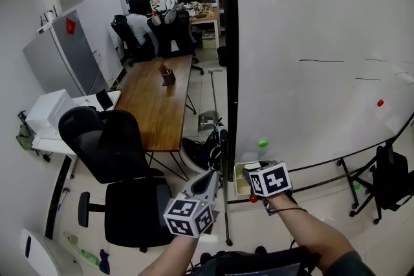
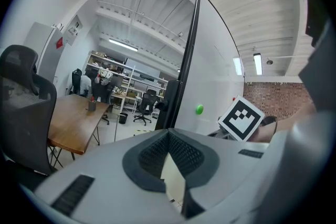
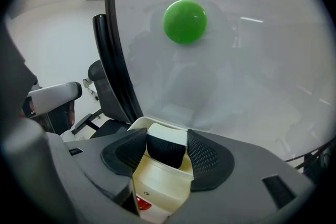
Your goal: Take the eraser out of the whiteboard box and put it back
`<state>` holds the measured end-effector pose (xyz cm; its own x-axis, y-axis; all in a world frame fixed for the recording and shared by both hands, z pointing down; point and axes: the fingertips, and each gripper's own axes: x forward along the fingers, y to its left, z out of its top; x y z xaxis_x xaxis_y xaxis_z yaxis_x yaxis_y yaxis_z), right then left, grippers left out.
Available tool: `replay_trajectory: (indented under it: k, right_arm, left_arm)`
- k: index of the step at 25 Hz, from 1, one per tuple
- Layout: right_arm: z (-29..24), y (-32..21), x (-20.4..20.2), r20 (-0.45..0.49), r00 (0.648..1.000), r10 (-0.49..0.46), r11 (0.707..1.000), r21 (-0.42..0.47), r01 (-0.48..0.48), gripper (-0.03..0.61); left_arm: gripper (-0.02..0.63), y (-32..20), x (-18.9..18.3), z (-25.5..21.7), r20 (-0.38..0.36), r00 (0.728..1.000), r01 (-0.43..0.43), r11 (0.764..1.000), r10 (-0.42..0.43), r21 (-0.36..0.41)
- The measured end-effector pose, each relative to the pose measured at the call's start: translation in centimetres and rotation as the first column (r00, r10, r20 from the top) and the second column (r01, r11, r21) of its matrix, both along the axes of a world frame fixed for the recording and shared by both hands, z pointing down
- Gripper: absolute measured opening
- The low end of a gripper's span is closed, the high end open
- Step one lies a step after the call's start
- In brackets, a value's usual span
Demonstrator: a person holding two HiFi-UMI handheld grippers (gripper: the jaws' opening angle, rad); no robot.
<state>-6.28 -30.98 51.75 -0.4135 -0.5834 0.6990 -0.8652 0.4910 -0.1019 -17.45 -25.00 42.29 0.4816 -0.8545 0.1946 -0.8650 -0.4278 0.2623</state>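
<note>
Whiteboard (image 1: 310, 42) is seen filling the right half of the head view, its dark frame edge running down the centre of the frame. The left gripper (image 2: 169, 134) is held at bottom centre, just left of that edge, its jaws brought together on nothing. The right gripper (image 3: 167, 132) is pointed down into the cream whiteboard box (image 3: 157, 186), which is fixed at the board's lower left corner. Its jaws are set wide and, as far as can be judged, are clamped on the two sides of the eraser (image 3: 167, 148). The eraser is lodged inside the box with its dark felt face turned toward the camera. A green magnet (image 3: 184, 21) is stuck to the board above. The eraser is judged to be light, with a stiff pale body and a soft felt pad that would give under pressure. It is best taken squarely by the hard side walls, so that it is not tilted against the box rim.
</note>
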Motion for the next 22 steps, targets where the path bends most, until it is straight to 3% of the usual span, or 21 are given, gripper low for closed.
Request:
replay_trajectory:
  k: [5,9,15,18,21,22]
  right_arm:
    - [-0.1,0.2,0.9,-0.005,1.0,0.027,0.999,0.031,-0.027,0.283]
    - [-1.7,0.7,1.0,0.066,0.998,0.021,0.998,0.057,-0.024,0.301]
    - [-7.1,2.1,3.1,0.184,0.983,-0.019,0.978,0.208,-0.02,0.299]
    - [-10.3,3.5,5.3,0.271,0.962,-0.029,0.955,0.292,-0.053,0.18]
    - [-14.0,5.2,7.8,0.33,0.943,-0.032,0.906,0.408,-0.112,0.035]
    - [-15.1,5.8,8.4,0.343,0.938,-0.043,0.89,0.44,-0.12,0.017]
  left_arm:
    - [0.028,0.5,0.4,-0.3,0.003,1.0,-0.007,1.0,0.007,0.005]
    - [0.028,0.9,0.3,-0.5,0.002,1.0,-0.003,1.0,0.003,0.005]
    - [0.028,2.0,0.4,-1.1,-0.022,1.0,0.004,1.0,-0.004,0.007]
    - [0.028,2.4,0.4,-1.8,-0.044,0.999,0.016,1.0,-0.016,0.019]
    - [0.028,2.9,0.8,-2.9,-0.104,0.994,0.026,0.999,-0.023,0.027]
    - [0.028,3.1,1.2,-3.4,-0.115,0.993,0.024,0.999,-0.02,0.036]
